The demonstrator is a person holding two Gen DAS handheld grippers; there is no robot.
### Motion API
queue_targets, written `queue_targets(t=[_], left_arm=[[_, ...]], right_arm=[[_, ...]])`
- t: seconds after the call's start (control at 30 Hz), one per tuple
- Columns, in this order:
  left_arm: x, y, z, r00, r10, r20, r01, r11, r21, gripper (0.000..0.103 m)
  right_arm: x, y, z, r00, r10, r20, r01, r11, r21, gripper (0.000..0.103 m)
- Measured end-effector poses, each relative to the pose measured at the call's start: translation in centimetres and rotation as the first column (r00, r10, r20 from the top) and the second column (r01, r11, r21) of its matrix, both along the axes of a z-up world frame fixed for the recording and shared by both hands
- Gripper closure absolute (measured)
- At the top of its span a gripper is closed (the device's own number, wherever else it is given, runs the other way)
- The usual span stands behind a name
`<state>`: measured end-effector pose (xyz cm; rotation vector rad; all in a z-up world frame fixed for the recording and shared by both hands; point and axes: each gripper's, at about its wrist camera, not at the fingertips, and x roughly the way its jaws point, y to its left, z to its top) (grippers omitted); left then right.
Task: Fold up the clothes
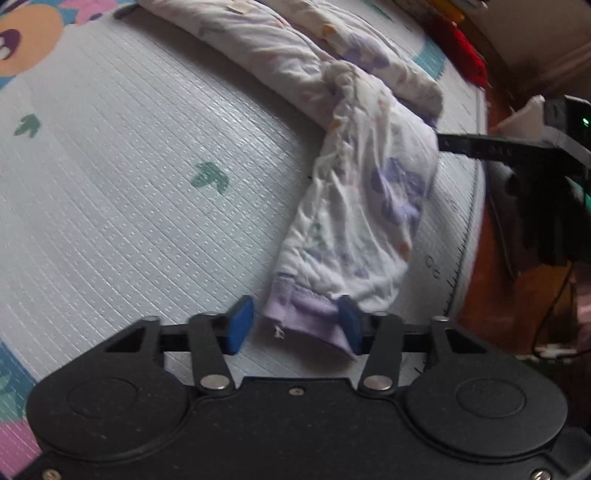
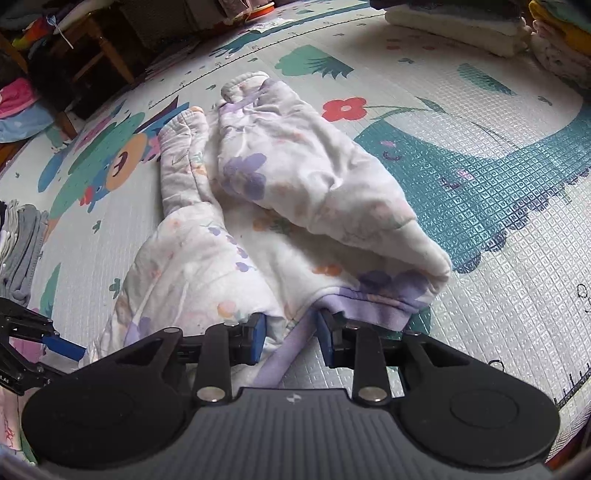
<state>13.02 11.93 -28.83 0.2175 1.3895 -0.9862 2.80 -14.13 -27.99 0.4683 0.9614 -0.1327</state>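
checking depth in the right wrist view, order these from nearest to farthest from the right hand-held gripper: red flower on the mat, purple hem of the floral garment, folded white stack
1. purple hem, just beyond the right hand-held gripper
2. red flower, mid mat, beyond the floral garment
3. folded white stack, far edge, upper right

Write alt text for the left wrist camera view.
The left gripper has its blue fingers either side of a lilac cuff on a white flowered garment, lying on a pale play mat. The right gripper reaches in from the right.
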Motion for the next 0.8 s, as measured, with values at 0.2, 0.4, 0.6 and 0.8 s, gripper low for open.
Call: queue_targets(t=[0.2, 0.4, 0.6, 0.8], left_arm=[[0.0, -2.0, 1.5, 0.996, -0.061, 0.059, 0.060, 0.998, 0.013, 0.096], [0.8, -5.1, 5.6, 0.945, -0.213, 0.248, 0.197, 0.977, 0.087, 0.096], [1.9, -7.7, 11.4, 0.736, -0.401, 0.545, 0.296, 0.915, 0.274, 0.096], [4.2, -11.1, 13.6, 0.527, -0.510, 0.680, 0.309, 0.860, 0.406, 0.096]], right_arm=[[-0.3, 0.1, 0.2, 1.000, -0.007, 0.004, 0.007, 1.000, -0.024, 0.065], [-0.5, 0.6, 1.0, 0.999, 0.031, 0.019, -0.030, 0.997, -0.074, 0.062], [-1.0, 2.4, 2.4, 0.988, 0.144, 0.048, -0.132, 0.971, -0.198, 0.057], [-1.7, 4.8, 3.7, 0.959, 0.270, 0.086, -0.232, 0.923, -0.308, 0.045]])
